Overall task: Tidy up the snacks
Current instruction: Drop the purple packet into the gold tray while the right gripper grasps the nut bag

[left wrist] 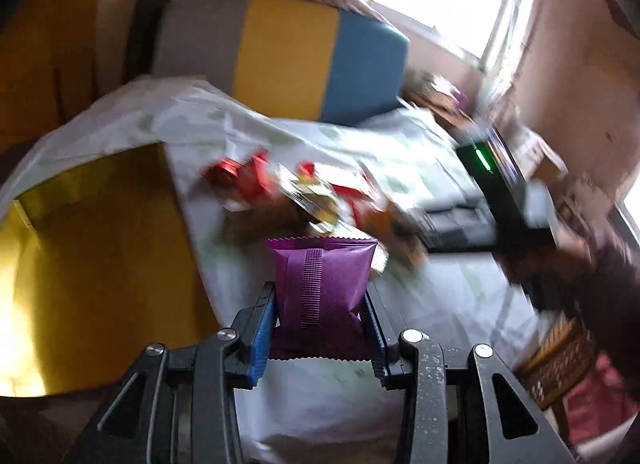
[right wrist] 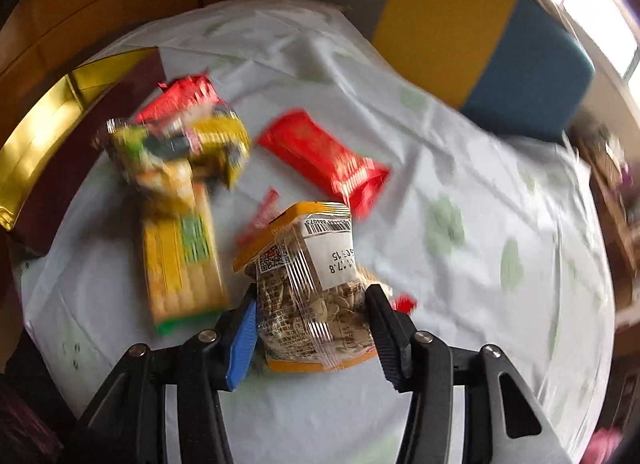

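My left gripper (left wrist: 320, 296) is shut on a purple snack packet (left wrist: 322, 284) and holds it above the white cloth. My right gripper (right wrist: 310, 296) is shut on a clear bag of seeds with orange trim (right wrist: 312, 288), lifted over the table. On the cloth in the right wrist view lie a yellow corn packet (right wrist: 180, 264), a yellow-green packet (right wrist: 180, 144), a red packet behind it (right wrist: 180, 98) and a red wrapper (right wrist: 324, 160). The same pile shows blurred in the left wrist view (left wrist: 304, 192).
A gold-lined box stands at the left of the table (left wrist: 92, 256), also in the right wrist view (right wrist: 44, 132). A grey, yellow and blue cushion (left wrist: 288, 56) sits behind the table. A dark device with a green light (left wrist: 492, 172) and a wicker basket (left wrist: 560, 360) are at the right.
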### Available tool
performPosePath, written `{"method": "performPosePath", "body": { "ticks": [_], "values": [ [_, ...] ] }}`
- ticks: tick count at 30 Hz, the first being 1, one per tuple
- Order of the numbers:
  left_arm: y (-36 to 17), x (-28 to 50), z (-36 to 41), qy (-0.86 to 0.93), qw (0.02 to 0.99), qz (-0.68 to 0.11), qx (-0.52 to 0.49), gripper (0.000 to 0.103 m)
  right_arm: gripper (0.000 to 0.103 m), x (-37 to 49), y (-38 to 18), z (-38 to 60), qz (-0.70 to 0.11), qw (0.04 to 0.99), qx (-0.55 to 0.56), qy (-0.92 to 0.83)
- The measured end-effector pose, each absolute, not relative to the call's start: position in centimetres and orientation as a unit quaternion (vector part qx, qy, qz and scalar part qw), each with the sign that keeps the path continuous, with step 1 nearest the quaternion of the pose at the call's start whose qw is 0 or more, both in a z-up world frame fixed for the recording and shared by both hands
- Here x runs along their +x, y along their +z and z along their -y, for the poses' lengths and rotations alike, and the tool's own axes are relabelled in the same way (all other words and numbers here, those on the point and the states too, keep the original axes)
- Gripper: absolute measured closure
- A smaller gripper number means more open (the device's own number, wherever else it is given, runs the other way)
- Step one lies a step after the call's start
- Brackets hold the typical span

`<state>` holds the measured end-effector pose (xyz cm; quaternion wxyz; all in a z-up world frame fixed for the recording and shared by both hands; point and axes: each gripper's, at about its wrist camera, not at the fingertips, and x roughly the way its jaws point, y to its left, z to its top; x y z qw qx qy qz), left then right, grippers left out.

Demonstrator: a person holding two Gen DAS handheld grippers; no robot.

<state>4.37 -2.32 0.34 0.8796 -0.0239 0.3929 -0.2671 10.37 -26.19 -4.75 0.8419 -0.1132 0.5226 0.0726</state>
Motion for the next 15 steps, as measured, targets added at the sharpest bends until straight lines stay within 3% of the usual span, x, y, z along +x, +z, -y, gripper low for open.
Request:
{"method": "performPosePath", "body": {
  "ticks": [4, 15],
  "values": [
    [0.9, 8.2, -1.7, -0.204, 0.883, -0.412, -0.093, 0.062, 0.051, 8.7, -5.0, 27.9, -0.536, 0.838, -0.083, 0.066],
    [-2.5, 18.7, -6.6, -0.029, 0.869, -0.479, -0.121, 0.062, 0.051, 7.8, -5.4, 26.0, -0.529, 0.835, -0.131, 0.079]
  ]
}}
